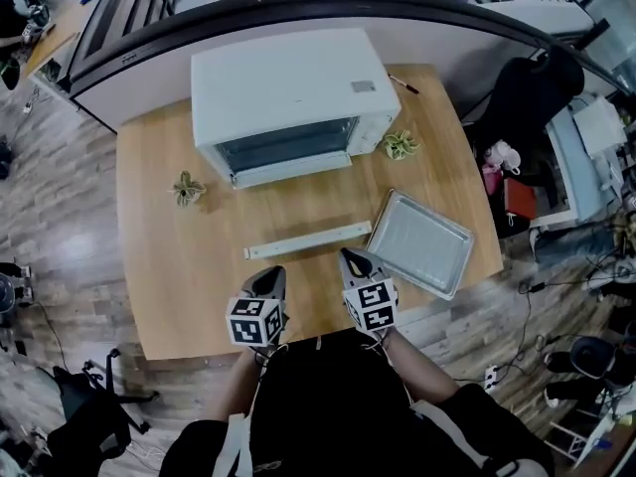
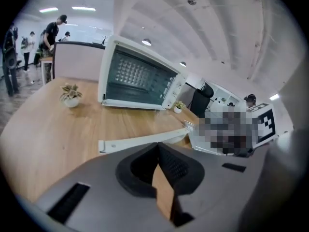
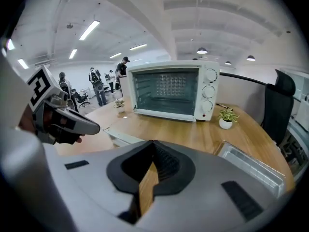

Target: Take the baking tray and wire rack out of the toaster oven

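Note:
The white toaster oven [image 1: 288,102] stands at the back of the wooden table [image 1: 159,266] with its glass door closed. To the right of the table's middle lies the silver baking tray [image 1: 422,241], flat and empty. A long narrow white piece [image 1: 308,239] lies crosswise in front of the oven. My left gripper [image 1: 270,272] and right gripper [image 1: 351,257] hover side by side over the near edge, both shut with nothing between the jaws. In the left gripper view the oven [image 2: 137,76] and the white piece [image 2: 145,140] lie ahead. The right gripper view shows the tray [image 3: 253,166] at lower right.
Two small potted plants [image 1: 187,188] [image 1: 400,145] flank the oven, and a pen [image 1: 402,84] lies behind it at the right. A black office chair [image 1: 527,87] stands off the table's right side. A curved partition [image 1: 298,8] runs behind the table. People stand far off.

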Action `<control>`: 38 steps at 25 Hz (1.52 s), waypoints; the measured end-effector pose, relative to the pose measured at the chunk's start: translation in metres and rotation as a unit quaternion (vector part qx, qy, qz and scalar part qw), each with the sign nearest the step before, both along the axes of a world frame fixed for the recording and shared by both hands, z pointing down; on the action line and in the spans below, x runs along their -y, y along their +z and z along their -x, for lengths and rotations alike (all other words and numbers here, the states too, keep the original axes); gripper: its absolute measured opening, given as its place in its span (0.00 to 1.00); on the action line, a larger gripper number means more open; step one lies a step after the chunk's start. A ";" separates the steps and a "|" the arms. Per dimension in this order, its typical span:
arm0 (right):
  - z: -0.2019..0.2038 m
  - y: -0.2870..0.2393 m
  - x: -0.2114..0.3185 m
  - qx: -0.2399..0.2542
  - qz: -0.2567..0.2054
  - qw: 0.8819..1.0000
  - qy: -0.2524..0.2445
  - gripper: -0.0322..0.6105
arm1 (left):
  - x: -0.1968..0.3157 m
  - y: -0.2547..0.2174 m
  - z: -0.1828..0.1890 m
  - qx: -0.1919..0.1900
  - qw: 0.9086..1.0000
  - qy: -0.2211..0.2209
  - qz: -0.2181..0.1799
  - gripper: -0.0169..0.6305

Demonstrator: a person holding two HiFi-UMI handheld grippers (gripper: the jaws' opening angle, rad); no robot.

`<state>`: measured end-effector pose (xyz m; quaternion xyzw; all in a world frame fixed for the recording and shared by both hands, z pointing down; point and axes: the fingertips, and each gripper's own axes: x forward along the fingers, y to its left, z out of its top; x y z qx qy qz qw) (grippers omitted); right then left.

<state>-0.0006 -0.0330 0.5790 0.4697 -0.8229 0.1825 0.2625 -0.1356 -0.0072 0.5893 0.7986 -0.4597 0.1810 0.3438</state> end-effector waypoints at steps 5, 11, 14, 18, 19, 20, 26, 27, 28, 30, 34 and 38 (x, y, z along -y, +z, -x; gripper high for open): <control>0.031 -0.002 0.000 0.012 0.010 0.999 -0.039 0.06 | 0.002 -0.003 0.034 0.024 0.998 -0.046 -0.025 0.06; 0.048 -0.058 0.017 0.033 -0.042 0.997 -0.064 0.06 | 0.020 -0.066 0.048 0.096 0.983 -0.068 -0.144 0.06; 0.050 -0.107 0.034 0.051 -0.092 0.992 -0.064 0.06 | 0.034 -0.111 0.048 0.086 0.972 -0.091 -0.198 0.06; 0.042 -0.168 0.052 0.076 -0.146 0.985 -0.053 0.06 | 0.048 -0.176 0.049 0.076 0.954 -0.118 -0.266 0.06; 0.039 -0.183 0.056 0.080 -0.160 0.983 -0.050 0.06 | 0.052 -0.192 0.051 0.076 0.947 -0.126 -0.285 0.06; 0.036 -0.198 0.060 0.084 -0.175 0.980 -0.046 0.06 | 0.055 -0.208 0.052 0.073 0.942 -0.131 -0.301 0.06; 0.020 -0.273 0.068 0.098 -0.247 0.963 -0.034 0.06 | 0.063 -0.269 0.050 0.043 0.935 -0.143 -0.323 0.06; 0.018 -0.283 0.068 0.100 -0.256 0.961 -0.032 0.06 | 0.062 -0.277 0.050 0.046 0.932 -0.145 -0.328 0.06; 0.015 -0.291 0.067 0.102 -0.263 0.959 -0.031 0.06 | 0.059 -0.286 0.049 0.048 0.929 -0.147 -0.337 0.06; 0.010 -0.305 0.065 0.105 -0.277 0.955 -0.028 0.06 | 0.055 -0.304 0.047 0.050 0.922 -0.145 -0.357 0.06; 0.002 -0.327 0.058 0.107 -0.300 0.948 -0.024 0.06 | 0.047 -0.330 0.041 0.054 0.914 -0.134 -0.380 0.06; -0.003 -0.332 0.052 0.108 -0.310 0.944 -0.023 0.06 | 0.045 -0.330 0.032 0.050 0.913 -0.126 -0.386 0.06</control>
